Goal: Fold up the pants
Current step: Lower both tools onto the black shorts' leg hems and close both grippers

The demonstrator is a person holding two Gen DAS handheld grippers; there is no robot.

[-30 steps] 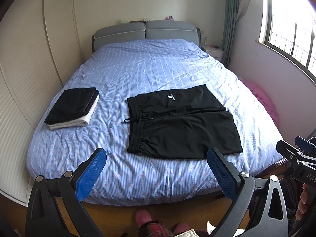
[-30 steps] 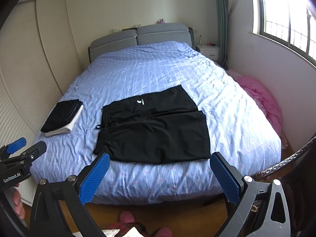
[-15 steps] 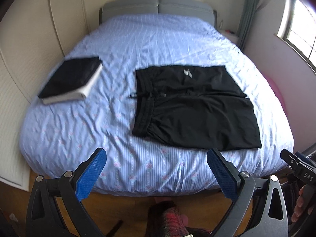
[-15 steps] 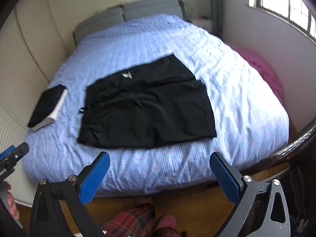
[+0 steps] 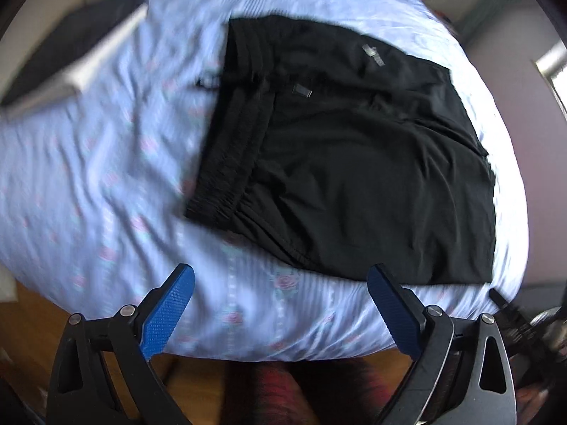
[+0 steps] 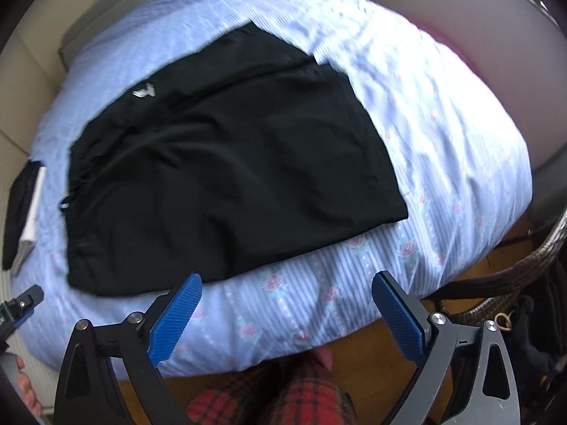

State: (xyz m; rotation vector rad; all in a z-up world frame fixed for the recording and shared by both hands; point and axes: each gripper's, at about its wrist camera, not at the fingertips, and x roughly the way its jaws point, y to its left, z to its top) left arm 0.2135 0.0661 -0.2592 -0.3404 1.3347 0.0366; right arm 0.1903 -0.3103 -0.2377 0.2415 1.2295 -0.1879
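Black shorts [image 5: 347, 152] lie flat on the blue striped bed sheet [image 5: 106, 177], waistband to the left, legs to the right. They also show in the right wrist view [image 6: 226, 177]. My left gripper [image 5: 280, 311] is open and empty, hovering above the bed's near edge just short of the shorts' near hem. My right gripper [image 6: 287, 315] is open and empty, also above the near edge, below the shorts' near hem. Both views are blurred by motion.
A folded stack of black and white clothes [image 5: 74, 46] lies at the bed's left side, also in the right wrist view [image 6: 21, 212]. A dark wicker chair [image 6: 514, 283] stands at the right. The wooden floor [image 5: 32, 329] shows below the bed. The person's red plaid clothing [image 6: 276, 396] is at the bottom.
Both grippers have moved forward and down toward the bed; the shorts now fill much more of each view. Both stay open.
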